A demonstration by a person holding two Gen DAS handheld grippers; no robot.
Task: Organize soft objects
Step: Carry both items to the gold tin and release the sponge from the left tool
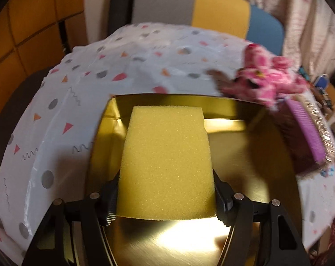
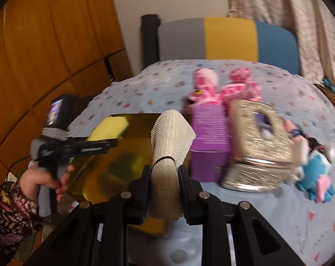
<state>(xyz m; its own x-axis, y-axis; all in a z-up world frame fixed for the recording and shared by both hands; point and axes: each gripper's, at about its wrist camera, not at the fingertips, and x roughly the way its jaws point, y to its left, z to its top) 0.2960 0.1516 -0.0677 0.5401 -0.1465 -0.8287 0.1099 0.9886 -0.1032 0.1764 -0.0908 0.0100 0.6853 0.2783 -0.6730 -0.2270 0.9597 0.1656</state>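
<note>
sponge sits clamped between the left jaws, bandage roll pinched in the right jaws.

The shiny gold metal tray lies open from above, its bare floor free on both sides of the yellow foam sponge. To its right the purple ribbed box, the glittery silver tissue box and the pink plush toy crowd the tabletop. The patterned cloth left of and beyond the tray is free.
</note>
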